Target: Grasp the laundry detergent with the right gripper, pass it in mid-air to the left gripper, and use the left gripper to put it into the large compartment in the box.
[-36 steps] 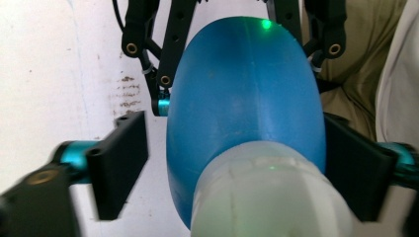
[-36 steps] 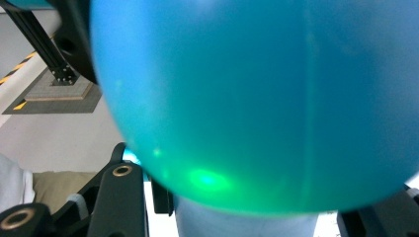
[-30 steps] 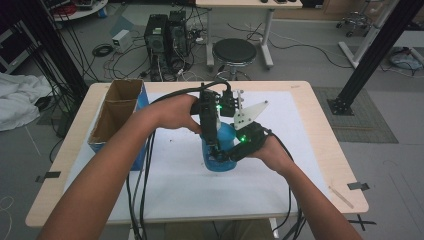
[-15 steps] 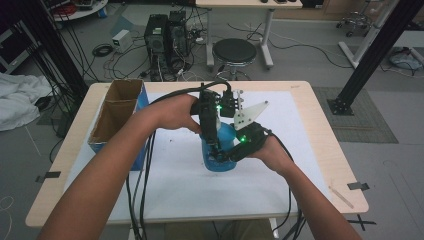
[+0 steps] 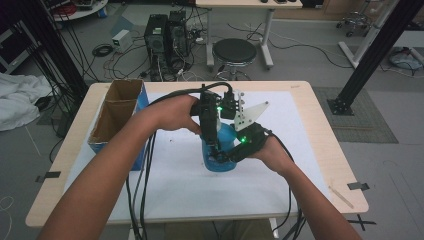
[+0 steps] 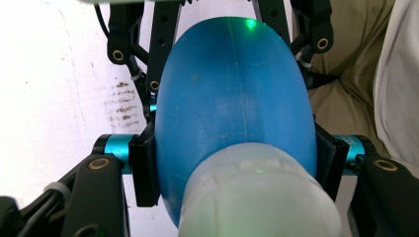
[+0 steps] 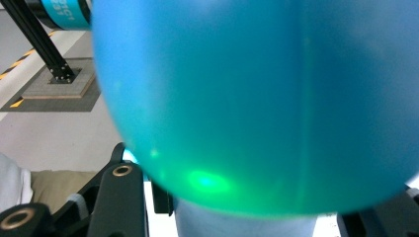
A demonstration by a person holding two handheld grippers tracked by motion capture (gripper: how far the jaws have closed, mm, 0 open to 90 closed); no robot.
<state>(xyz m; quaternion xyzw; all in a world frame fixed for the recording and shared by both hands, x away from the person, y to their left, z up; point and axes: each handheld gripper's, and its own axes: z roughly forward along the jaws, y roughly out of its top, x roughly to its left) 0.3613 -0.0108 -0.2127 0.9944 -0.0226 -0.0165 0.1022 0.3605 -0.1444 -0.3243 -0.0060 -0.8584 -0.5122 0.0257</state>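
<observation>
- As seen from the high view, a rounded blue plastic bottle is stood upright near the middle of the white-topped wooden table, gripped from two sides. The left gripper is pointed down onto the bottle's top from above, while the right gripper is brought in low from the right against the bottle's body. A grey three-cornered plate is seen just behind the two hands, and an open brown cardboard box with a blue side is set near the table's left edge, well apart from the bottle.
- In the left gripper view, the left gripper has just been closing, and its black pads are now pressed against both flanks of the blue bottle, just above its translucent white cap. The white table surface is seen beside it, along with the jaws of the other gripper at the far end.
- In the right gripper view, the blue bottle is pressed close before the camera, blurred; the right gripper is clamped narrowly around it, with the jaws seen at either side below the bulge.
</observation>
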